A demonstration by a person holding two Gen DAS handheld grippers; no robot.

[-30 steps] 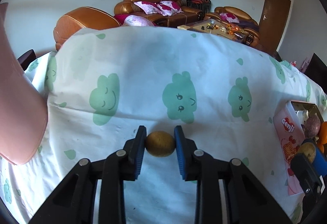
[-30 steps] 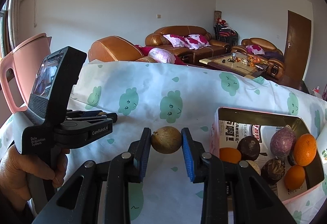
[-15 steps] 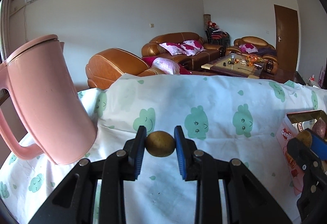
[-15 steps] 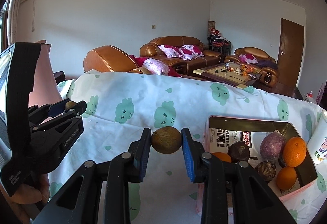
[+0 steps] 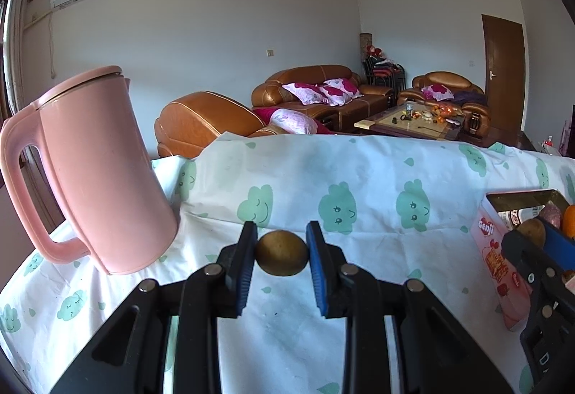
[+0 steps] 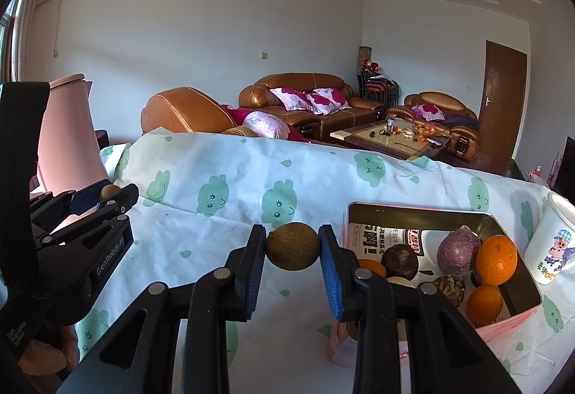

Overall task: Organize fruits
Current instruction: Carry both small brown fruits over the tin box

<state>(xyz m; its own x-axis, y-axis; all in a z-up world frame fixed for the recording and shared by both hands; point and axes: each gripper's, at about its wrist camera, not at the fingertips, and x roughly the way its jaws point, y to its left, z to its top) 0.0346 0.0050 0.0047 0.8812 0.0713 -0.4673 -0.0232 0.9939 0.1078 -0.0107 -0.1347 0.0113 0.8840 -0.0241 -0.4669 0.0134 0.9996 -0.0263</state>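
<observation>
My left gripper (image 5: 282,257) is shut on a small yellow-brown round fruit (image 5: 282,257) and holds it above the cloud-print tablecloth (image 5: 359,178). My right gripper (image 6: 293,250) is shut on a brown round fruit (image 6: 293,250), held just left of a pink box (image 6: 503,322). The box holds oranges (image 6: 496,259), dark purple fruits (image 6: 458,252) and others. The right gripper with its fruit also shows in the left wrist view (image 5: 535,232), in front of the box (image 5: 496,250). The left gripper shows in the right wrist view (image 6: 107,192).
A pink kettle (image 5: 97,171) stands on the table at the left, close to my left gripper. A white cartoon cup (image 6: 553,243) stands right of the box. Brown sofas (image 6: 305,99) and a coffee table lie beyond the table's far edge.
Both views have tilted up and pulled back from the table. The kettle now stands fully in the left view. Both grippers still hold their fruits.
</observation>
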